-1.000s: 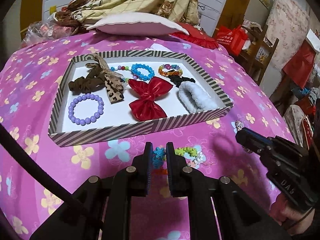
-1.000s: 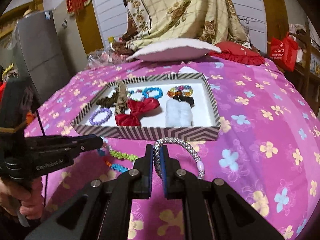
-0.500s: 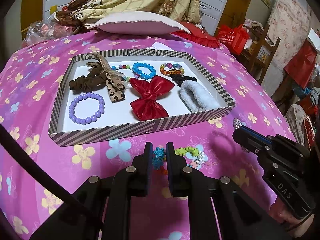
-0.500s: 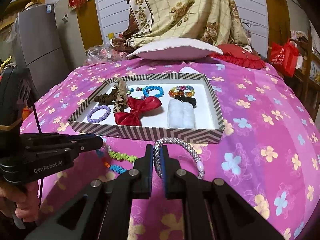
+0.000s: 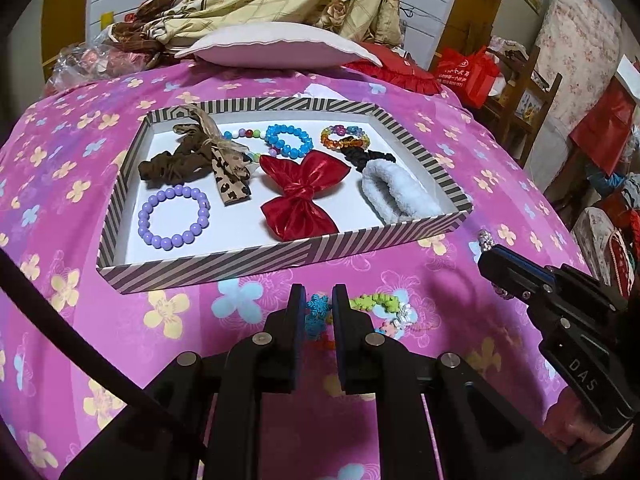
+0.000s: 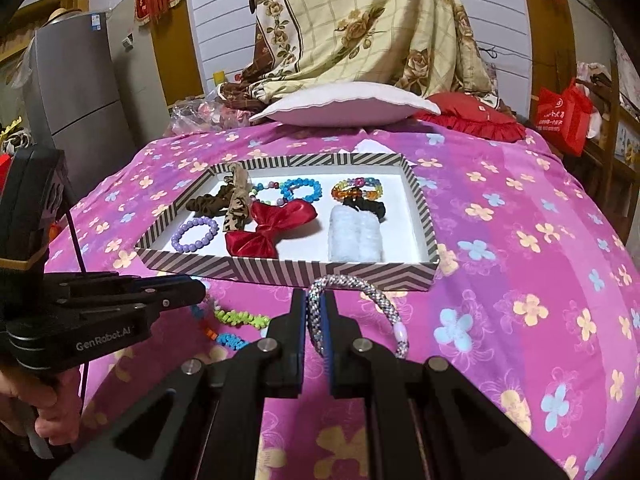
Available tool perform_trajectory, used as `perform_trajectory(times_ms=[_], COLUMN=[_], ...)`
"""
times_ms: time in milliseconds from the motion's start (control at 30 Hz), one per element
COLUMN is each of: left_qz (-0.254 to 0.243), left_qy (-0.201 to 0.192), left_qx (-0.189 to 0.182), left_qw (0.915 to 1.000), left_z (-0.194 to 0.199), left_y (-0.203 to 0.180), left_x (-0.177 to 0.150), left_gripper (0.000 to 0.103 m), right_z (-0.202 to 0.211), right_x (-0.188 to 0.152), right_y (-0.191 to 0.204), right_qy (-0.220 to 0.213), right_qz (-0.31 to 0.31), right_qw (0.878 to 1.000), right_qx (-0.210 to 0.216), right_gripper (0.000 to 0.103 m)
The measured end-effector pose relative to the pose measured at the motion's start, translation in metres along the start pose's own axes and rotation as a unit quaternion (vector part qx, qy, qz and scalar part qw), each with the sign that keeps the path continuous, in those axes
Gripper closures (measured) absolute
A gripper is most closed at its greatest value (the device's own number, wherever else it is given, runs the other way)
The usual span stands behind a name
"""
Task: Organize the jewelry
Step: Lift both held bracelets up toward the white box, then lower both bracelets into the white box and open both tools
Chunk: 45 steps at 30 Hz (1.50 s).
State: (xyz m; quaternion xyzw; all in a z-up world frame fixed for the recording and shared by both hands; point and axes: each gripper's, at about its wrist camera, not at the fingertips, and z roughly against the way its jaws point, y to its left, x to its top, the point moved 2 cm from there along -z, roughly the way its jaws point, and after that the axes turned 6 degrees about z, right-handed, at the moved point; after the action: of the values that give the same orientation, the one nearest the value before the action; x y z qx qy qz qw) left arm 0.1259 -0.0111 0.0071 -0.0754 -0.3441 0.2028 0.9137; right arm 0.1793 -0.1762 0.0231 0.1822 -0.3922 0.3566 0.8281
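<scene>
A striped tray (image 5: 208, 268) (image 6: 280, 270) on the pink floral bedspread holds a purple bead bracelet (image 5: 174, 217), a red bow (image 5: 302, 196), a brown scrunchie (image 5: 176, 164), a white fluffy band (image 5: 398, 196) and several bead bracelets. My right gripper (image 6: 317, 308) is shut on a silver beaded bracelet (image 6: 374, 296), held just in front of the tray's near wall. My left gripper (image 5: 317, 304) has its jaws close together around a colourful flower bracelet (image 5: 376, 304) that lies on the bedspread in front of the tray; whether it grips it is unclear.
A white pillow (image 5: 276, 46) and a red cushion (image 5: 394, 70) lie behind the tray. A patterned blanket (image 6: 360, 20) hangs at the back. A grey fridge (image 6: 76, 88) stands left, a red bag (image 6: 562, 114) and shelves right.
My right gripper has lifted the silver bracelet slightly and moved it towards the tray. My left gripper has barely moved.
</scene>
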Motion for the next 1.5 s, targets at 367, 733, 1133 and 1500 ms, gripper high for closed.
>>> perform_trajectory(times_ms=[367, 733, 1133, 1500], left_qz=[0.014, 0.015, 0.04, 0.106], left_qy=[-0.026, -0.052, -0.102, -0.128], left_qx=[-0.06, -0.071, -0.07, -0.073], left_qw=[0.9978, 0.996, 0.9915, 0.9835], left_z=[0.019, 0.041, 0.087, 0.042], left_y=[0.002, 0.004, -0.001, 0.032], left_x=[0.009, 0.021, 0.072, 0.111], left_gripper=[0.099, 0.099, 0.099, 0.099], right_z=[0.005, 0.014, 0.013, -0.02], right_x=[0.005, 0.008, 0.017, 0.075], right_y=[-0.005, -0.009, -0.004, -0.002], right_qy=[-0.019, -0.033, -0.044, -0.063], right_qz=[-0.012, -0.027, -0.025, -0.042], right_qw=[1.0, 0.999, 0.998, 0.997], right_qx=[0.002, 0.017, 0.031, 0.029], right_gripper=[0.096, 0.096, 0.096, 0.096])
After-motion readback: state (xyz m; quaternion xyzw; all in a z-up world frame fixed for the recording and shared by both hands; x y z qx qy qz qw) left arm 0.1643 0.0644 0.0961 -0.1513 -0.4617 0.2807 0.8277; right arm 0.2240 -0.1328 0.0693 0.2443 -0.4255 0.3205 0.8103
